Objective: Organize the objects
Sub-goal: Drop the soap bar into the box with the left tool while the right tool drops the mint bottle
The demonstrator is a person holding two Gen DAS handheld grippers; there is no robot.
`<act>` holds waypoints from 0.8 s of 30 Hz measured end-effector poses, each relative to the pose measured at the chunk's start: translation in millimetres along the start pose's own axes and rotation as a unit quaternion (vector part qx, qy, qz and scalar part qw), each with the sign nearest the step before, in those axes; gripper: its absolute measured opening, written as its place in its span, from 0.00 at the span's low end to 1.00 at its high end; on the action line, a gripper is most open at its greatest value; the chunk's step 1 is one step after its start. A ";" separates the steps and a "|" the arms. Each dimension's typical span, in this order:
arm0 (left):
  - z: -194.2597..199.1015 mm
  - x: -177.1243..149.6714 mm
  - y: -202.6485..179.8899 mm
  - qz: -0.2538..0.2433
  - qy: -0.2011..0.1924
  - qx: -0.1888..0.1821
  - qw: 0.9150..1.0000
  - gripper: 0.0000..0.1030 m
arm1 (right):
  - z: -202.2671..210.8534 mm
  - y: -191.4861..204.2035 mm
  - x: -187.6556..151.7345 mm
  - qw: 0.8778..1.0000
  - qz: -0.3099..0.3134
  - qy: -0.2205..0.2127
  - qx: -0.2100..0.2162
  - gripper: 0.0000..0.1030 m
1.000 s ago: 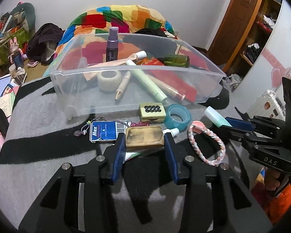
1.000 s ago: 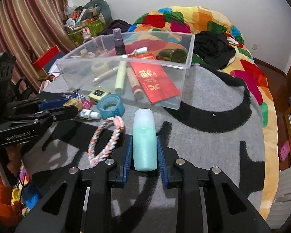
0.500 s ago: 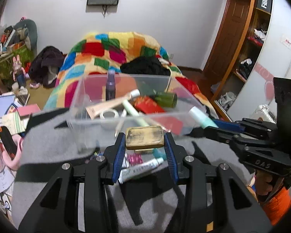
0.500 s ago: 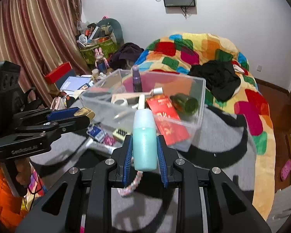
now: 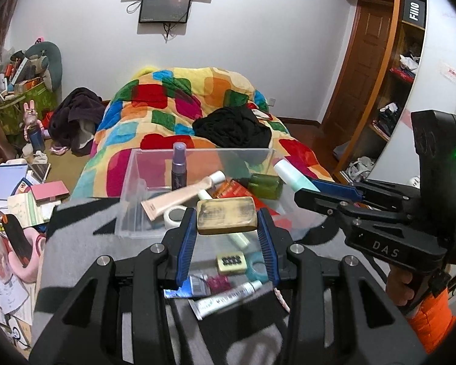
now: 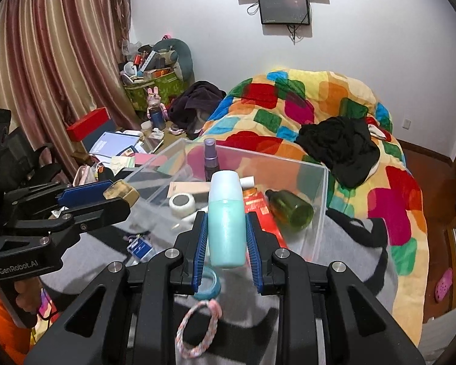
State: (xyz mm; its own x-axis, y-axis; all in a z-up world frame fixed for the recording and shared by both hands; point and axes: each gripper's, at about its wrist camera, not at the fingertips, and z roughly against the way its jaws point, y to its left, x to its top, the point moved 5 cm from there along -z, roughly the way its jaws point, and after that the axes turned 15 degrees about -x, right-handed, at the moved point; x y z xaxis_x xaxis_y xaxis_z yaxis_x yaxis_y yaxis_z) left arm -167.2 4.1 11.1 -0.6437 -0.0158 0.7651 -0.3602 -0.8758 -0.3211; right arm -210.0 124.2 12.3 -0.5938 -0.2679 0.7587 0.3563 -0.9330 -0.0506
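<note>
My left gripper (image 5: 226, 237) is shut on a worn tan block (image 5: 226, 215) and holds it in the air near the front wall of a clear plastic bin (image 5: 130, 188). My right gripper (image 6: 226, 237) is shut on a teal bottle (image 6: 227, 228) with a pale cap, also raised in front of the bin (image 6: 320, 213). The bin holds a purple spray bottle (image 5: 178, 167), a beige tube (image 5: 179, 199), a tape roll (image 6: 182, 202), a green bottle (image 6: 290, 210) and a red packet (image 6: 258, 210). Each gripper shows in the other's view: the right one (image 5: 313, 188), the left one (image 6: 118, 194).
On the grey blanket below lie a white tube (image 5: 228, 298), a blue card (image 5: 188, 287), a cream block with black dots (image 5: 231, 263), a teal tape ring (image 6: 208, 286) and a braided pink bracelet (image 6: 197, 328). A colourful quilt (image 5: 182, 103) lies behind the bin. Clutter covers the floor at left.
Both grippers have risen from the blanket with their objects and moved toward the bin. The loose items now lie below them.
</note>
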 end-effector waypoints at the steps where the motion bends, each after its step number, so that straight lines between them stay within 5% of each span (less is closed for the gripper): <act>1: -1.9 1.9 2.2 0.000 0.001 0.003 1.000 0.38 | -3.5 0.4 1.8 1.000 0.000 0.002 0.000 0.22; 16: -45.6 -1.0 54.3 0.057 0.046 0.031 0.997 0.38 | -72.2 4.5 -2.8 0.997 -0.005 0.077 -0.017 0.22; 24: -35.0 -1.9 43.7 0.042 0.043 0.026 0.998 0.42 | -63.0 3.9 -3.7 0.997 0.000 0.075 -0.013 0.24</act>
State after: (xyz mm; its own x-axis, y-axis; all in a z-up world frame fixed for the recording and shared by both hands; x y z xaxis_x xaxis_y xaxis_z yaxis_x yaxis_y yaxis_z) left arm -205.4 -17.3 -23.9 -0.7261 -0.0515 0.6857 -0.2682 -0.8970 -0.3514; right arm -251.8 106.4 -31.7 -0.6957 -0.2992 0.6530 0.3391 -0.9382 -0.0685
